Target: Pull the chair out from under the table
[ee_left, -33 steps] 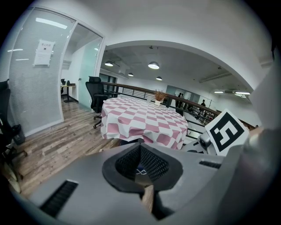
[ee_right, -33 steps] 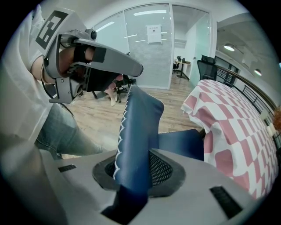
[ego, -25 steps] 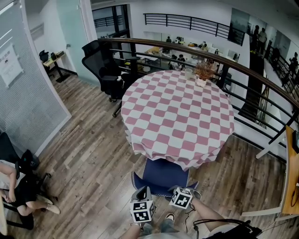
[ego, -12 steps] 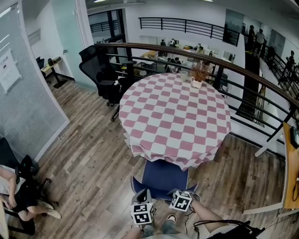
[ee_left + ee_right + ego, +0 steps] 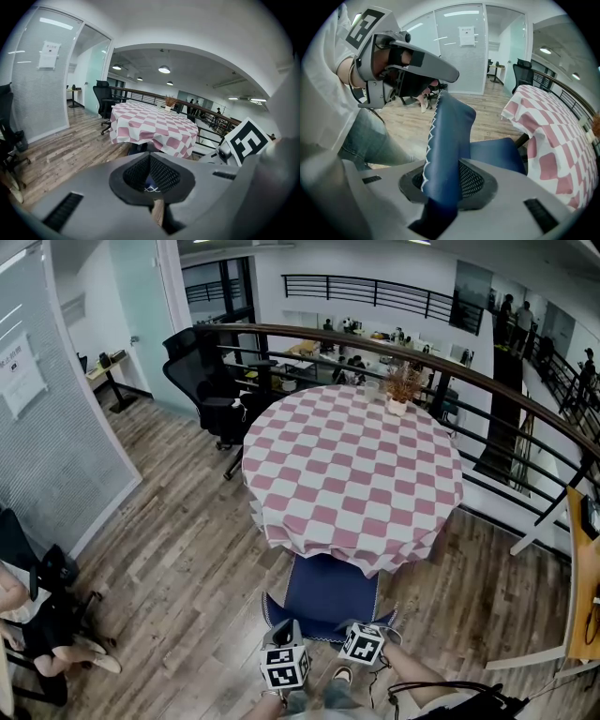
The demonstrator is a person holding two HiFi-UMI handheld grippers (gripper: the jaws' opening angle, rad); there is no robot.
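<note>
Pull partly done, we judge. Right hand-held gripper (image 5: 443,183) clamps the chair (image 5: 325,589) by its backrest; left hand-held gripper (image 5: 151,180) pinches the stitched top edge. Seat sits mostly clear of the worktop (image 5: 352,465), its front edge under the cloth overhang. We have more pulling left.

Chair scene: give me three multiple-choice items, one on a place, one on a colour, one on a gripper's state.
1. Where is the chair relative to the table?
A) wholly clear of it
B) partly under its near edge
C) on top of it

2. What colour is the chair?
A) blue
B) red
C) green

3. The right gripper is:
A) open and empty
B) shut on the chair back
C) shut on the table

Key:
1. B, the head view shows the table's edge overhanging the chair.
2. A, it shows blue in the head view.
3. B, the right gripper view shows the chair back clamped between its pads.
</note>
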